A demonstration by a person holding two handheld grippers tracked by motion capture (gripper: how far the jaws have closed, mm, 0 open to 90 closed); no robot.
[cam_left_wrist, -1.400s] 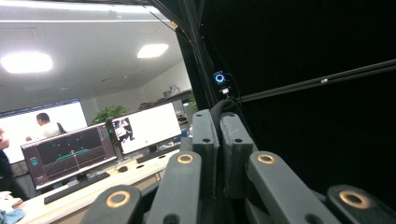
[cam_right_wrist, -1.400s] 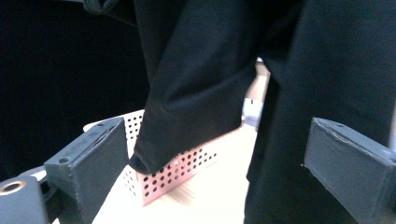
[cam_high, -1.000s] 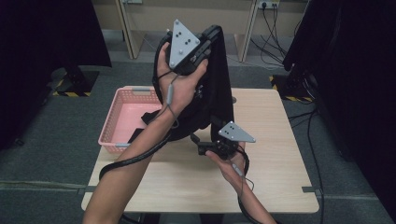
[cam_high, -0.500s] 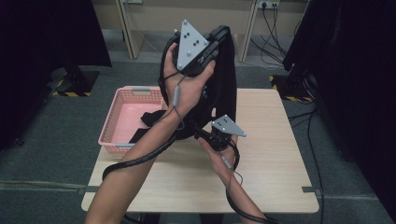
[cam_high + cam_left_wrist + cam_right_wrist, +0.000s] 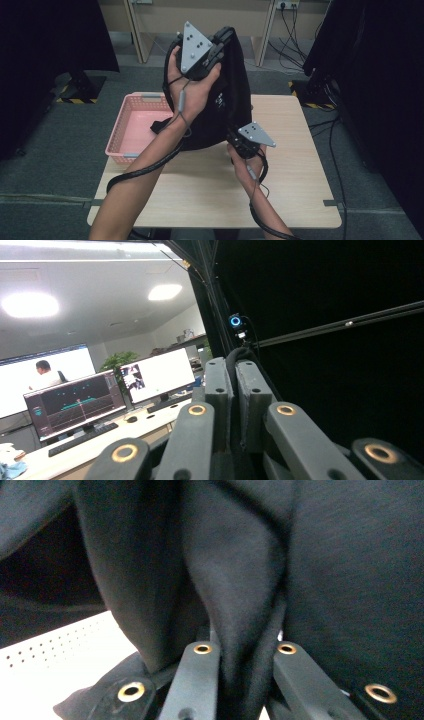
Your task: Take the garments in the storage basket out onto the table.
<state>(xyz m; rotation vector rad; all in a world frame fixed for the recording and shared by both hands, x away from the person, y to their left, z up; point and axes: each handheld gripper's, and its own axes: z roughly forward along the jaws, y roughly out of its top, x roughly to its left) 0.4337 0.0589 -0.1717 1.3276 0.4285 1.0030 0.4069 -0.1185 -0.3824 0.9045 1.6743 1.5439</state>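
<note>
One black garment (image 5: 227,107) hangs above the bench (image 5: 295,165), held at two places. Left gripper (image 5: 220,42) raised high, jaws pressed together on a fold at the garment's top edge; in the left gripper view a strip of black cloth sits pinched between the pads. Right gripper (image 5: 235,136) lower, at the garment's bottom edge; its jaws have just been closing and now pinch a bunched fold of the cloth (image 5: 240,630). One pink basket (image 5: 131,131) on the bench's left side, just beside the hanging cloth; a black piece lies in it, whether part of the same garment, cannot tell. The garment hides the bench middle behind it. Two monitors (image 5: 115,390) on a far desk in the left gripper view.
</note>
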